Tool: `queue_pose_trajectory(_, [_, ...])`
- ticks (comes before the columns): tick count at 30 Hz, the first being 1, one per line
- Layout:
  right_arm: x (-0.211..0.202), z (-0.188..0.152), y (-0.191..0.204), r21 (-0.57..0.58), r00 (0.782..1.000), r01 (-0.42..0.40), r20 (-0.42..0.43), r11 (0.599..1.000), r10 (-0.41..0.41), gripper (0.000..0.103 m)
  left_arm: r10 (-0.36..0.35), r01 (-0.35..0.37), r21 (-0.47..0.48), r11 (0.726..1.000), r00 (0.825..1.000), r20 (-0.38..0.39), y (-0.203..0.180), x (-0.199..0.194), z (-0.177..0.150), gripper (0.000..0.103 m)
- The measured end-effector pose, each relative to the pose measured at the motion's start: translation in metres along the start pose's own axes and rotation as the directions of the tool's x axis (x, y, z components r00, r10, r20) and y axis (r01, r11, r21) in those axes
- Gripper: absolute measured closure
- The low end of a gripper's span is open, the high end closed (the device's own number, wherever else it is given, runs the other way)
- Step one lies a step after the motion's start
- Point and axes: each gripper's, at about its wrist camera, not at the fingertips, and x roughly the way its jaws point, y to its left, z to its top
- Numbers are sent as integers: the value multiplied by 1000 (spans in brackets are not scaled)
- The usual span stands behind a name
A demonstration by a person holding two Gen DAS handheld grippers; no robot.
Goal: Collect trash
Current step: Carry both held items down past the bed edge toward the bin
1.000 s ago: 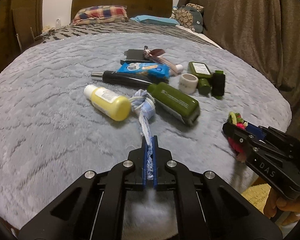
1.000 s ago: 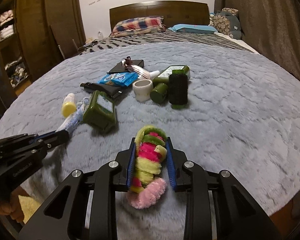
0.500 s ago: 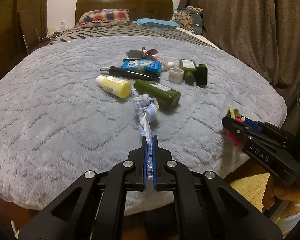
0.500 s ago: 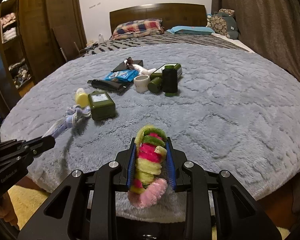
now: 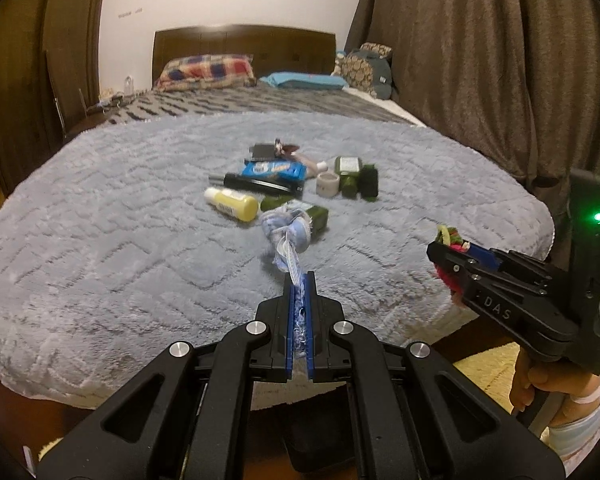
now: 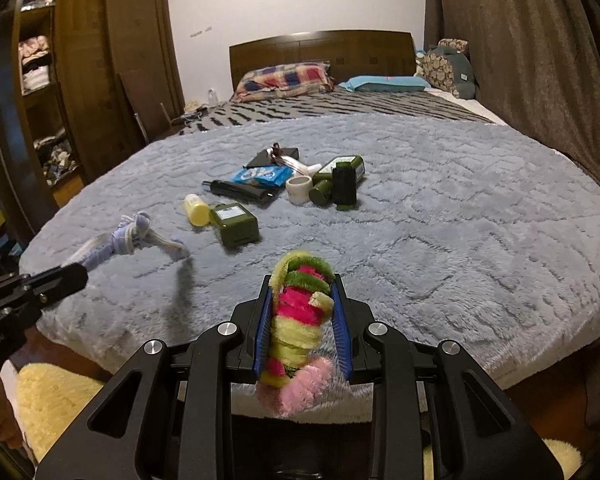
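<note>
My left gripper [image 5: 299, 280] is shut on a knotted blue-and-white rope [image 5: 287, 232] and holds it in the air over the foot of the bed; the rope also shows in the right wrist view [image 6: 134, 236]. My right gripper [image 6: 302, 284] is shut on a fuzzy pink, yellow and green bundle [image 6: 300, 320] and holds it above the bed's front edge. The right gripper shows at the right of the left wrist view [image 5: 456, 252], the left gripper at the left of the right wrist view [image 6: 60, 282].
On the grey plush blanket [image 5: 100, 240] lie a yellow bottle [image 5: 232, 204], green bottles [image 6: 234, 224], a blue packet [image 5: 274, 170], a black tube [image 5: 256, 184], a white cup [image 6: 299, 190] and a black spool [image 6: 344, 182]. A wooden wardrobe [image 6: 80, 80] stands left, curtains [image 5: 500, 80] right, yellow rug [image 6: 48, 396] below.
Both grippers have pulled back and up from the bed with their loads. The rope has lifted off the blanket, away from the bottles. The items look smaller and farther.
</note>
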Motion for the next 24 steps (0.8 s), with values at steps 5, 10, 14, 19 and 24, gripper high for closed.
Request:
queue_pose_trajectory(5, [-22,-3,2,-6,1000,-12,26,1000,12,75,-17,16,12,1000,999,44,-7,-26,-1,100])
queue_pose_trajectory(10, [-40,-11,3,-8,999,-30,29,1000,30,75,-62,62,10,998,997,43,-12,-40,-11,100])
queue_pose_trajectory(14, [-40,-23,3,-7,999,-37,-5,999,37,75,-91,91,9,996,996,12,-16,-39,-24,100])
queue_pose_trajectory(19, [-28,-46,0,2,996,-38,-84,999,38,75,-130,130,-11,991,989,-64,-17,-25,-47,100])
queue_pose_trajectory(24, [-5,-71,-5,26,982,-53,-183,998,56,75,-162,159,-35,987,973,-165,-17,3,-73,100])
